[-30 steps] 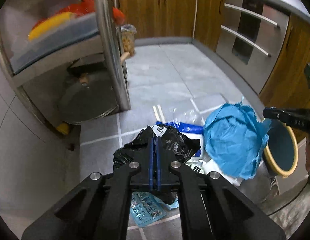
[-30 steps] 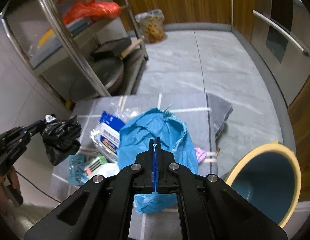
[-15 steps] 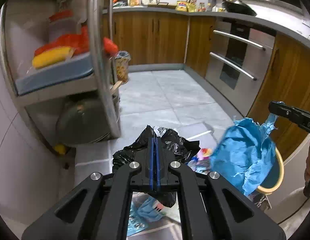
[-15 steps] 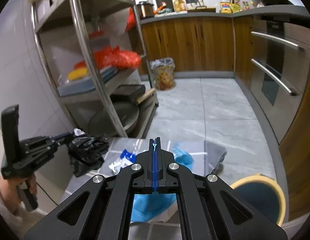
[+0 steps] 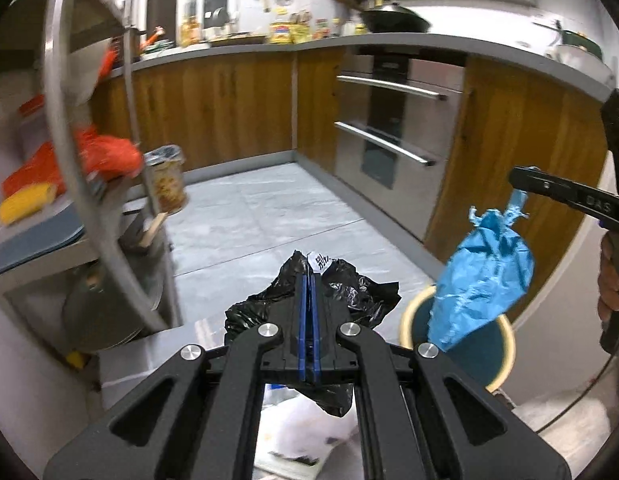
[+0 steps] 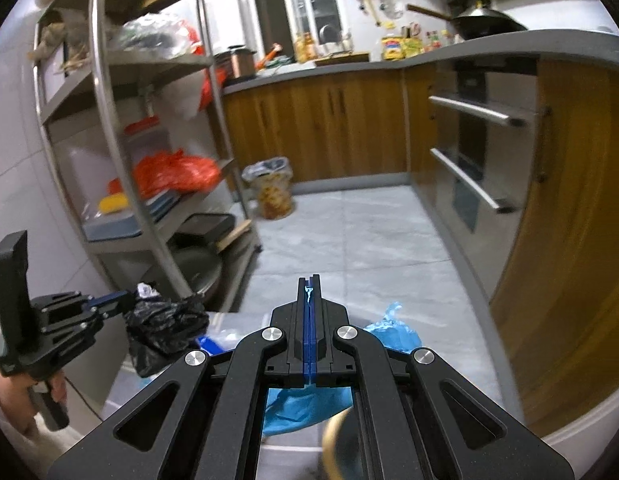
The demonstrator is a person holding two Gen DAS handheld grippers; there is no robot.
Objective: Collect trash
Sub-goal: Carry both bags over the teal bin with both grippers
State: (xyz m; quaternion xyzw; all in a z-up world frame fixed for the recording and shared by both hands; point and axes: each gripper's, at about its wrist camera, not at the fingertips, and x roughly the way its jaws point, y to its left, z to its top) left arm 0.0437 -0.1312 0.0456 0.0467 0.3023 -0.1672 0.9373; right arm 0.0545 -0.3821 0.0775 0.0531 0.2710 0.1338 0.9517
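Observation:
My left gripper [image 5: 308,276] is shut on a crumpled black plastic bag [image 5: 361,300] that hangs in the air around its fingers. From the right wrist view the same gripper [image 6: 127,298] holds that black bag [image 6: 165,328] at lower left. My right gripper [image 6: 308,280] is shut on a blue plastic bag [image 6: 393,336] that dangles below it. In the left wrist view the right gripper [image 5: 519,179] holds the blue bag [image 5: 481,280] above a round bin [image 5: 497,356] with a cream rim and teal inside.
A steel shelf rack [image 6: 109,120] stands at left with an orange bag [image 6: 173,172] and pans. A lined waste basket [image 6: 271,188] sits by the wooden cabinets [image 6: 321,124]. An oven front [image 5: 393,128] is at right. White wrappers [image 5: 301,432] lie on the floor below.
Both grippers have risen with their bags, which left the floor litter. The views tilted up from the floor to the cabinets and counter. The blue bag now hangs over the bin.

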